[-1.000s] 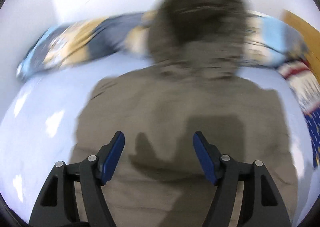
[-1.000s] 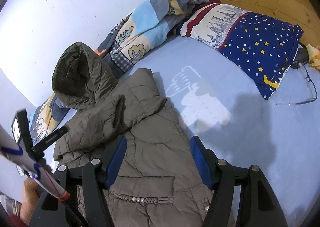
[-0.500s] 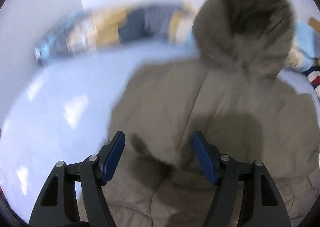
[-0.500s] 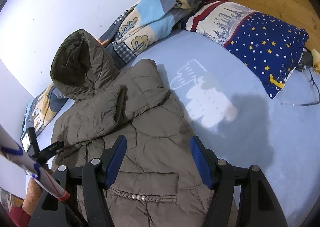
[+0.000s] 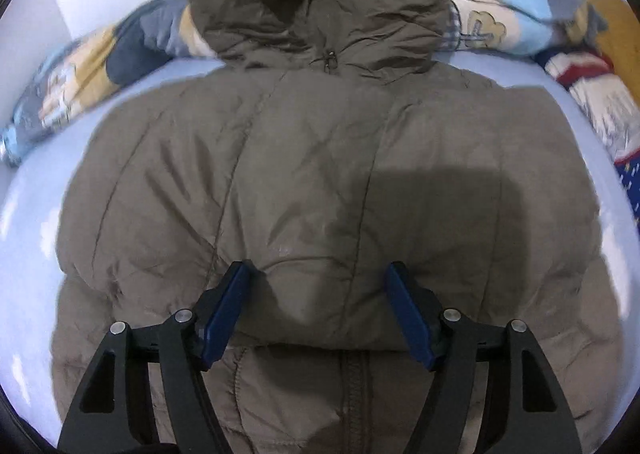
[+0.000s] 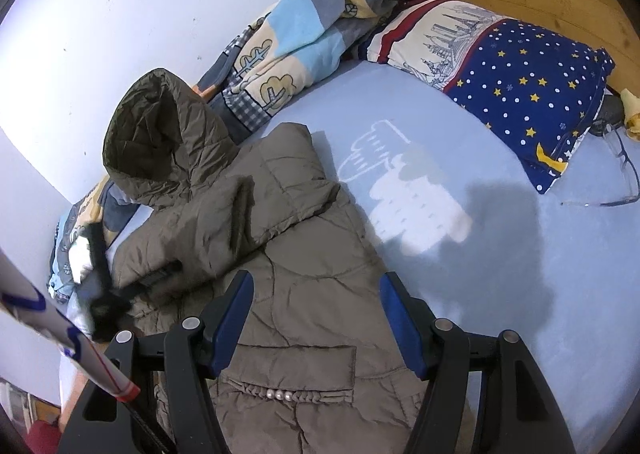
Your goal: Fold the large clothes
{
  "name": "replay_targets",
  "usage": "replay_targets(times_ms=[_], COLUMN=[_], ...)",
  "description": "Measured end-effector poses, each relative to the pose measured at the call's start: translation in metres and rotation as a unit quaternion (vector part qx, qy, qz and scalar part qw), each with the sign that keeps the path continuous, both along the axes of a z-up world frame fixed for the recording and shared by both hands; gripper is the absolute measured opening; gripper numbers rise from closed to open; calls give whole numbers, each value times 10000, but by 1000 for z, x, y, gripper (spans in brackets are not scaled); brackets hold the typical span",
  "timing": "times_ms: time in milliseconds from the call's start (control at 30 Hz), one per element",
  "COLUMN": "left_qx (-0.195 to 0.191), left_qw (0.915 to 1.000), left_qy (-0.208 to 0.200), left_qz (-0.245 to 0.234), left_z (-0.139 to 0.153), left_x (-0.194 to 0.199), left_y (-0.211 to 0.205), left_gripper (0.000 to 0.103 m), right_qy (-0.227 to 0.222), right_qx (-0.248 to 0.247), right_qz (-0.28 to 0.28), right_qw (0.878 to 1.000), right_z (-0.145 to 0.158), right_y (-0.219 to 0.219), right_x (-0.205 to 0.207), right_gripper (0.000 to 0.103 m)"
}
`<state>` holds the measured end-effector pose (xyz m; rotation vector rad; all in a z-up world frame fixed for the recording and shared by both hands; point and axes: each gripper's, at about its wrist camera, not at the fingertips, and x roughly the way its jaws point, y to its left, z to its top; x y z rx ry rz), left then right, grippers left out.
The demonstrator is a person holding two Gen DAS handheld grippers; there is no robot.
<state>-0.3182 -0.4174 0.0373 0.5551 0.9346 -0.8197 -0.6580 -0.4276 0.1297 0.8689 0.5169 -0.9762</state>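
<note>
- Puffy grey-brown coat [image 6: 304,254] lies flat on the blue bed [image 6: 520,314], near the white wall [image 6: 120,34].
- Its hood [image 6: 156,138] points up toward the wall and leans on a bright blanket [image 6: 288,42].
- One sleeve [image 6: 188,238] is already folded in across the chest. I think that is the first fold done.
- The other side looks tucked in too, but I cannot see that sleeve well.
- In the left view a folded edge runs across the coat, with the zipper [image 5: 354,386] showing just under it.
- The left gripper [image 5: 318,278] is right over that folded part. Its jaws are wide apart. They may touch the cloth, but they pinch nothing.
- The right gripper [image 6: 316,286] hangs over the lower coat, near a pocket [image 6: 288,370] with small pearls. Its jaws are wide apart too and hold nothing.
- From the right view the left gripper shows as a dark blur beside the sleeve.
- A starry pillow [image 6: 532,94] and a pair of glasses [image 6: 616,174] lie well away from the coat.
- What is left, I think: fold the hood down, then fold the long body up into a small bundle.
- So the job looks less than half done.
</note>
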Motion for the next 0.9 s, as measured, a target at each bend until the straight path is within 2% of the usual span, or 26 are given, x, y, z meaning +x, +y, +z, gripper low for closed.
replay_targets(times_ms=[67,133,167,267,467,533,633,667,767,833,900], left_qx=[-112,-386,-537,-661,-434,-235,49,6,-148,-390,-745], left_qw=[9999,9991,9984,9977,9986,9984,9960,9949,9912,9906,9892], left_qy=[39,154,192,139,144,332,686,800,1114,1117,1055], left_qz=[4,-33,-63,-47,284,403,573,618,703,689,689], left_z=[10,23,33,41,33,21,-2,-6,-3,11,32], left_x=[0,0,1,2,12,14,15,14,6,0,-1], left_y=[4,16,30,63,175,203,231,240,262,282,309], left_gripper=[70,70,70,70,70,70,71,71,70,70,71], right_qy=[-17,-37,-48,-86,43,129,282,369,555,629,770], right_qx=[40,56,51,36,41,98,314,419,878,1317,1194], right_qz=[14,15,16,27,273,420,757,880,1275,1478,1616], right_qw=[10000,10000,10000,10000,9996,9990,9962,9946,9864,9782,9766], right_z=[-1,-1,0,2,-2,-8,-22,-30,-60,-87,-93], right_y=[-1,-2,-2,-1,7,10,16,19,26,36,49], right_x=[0,1,1,2,16,23,37,43,59,63,58], right_gripper=[71,71,71,71,71,71,70,70,70,70,69])
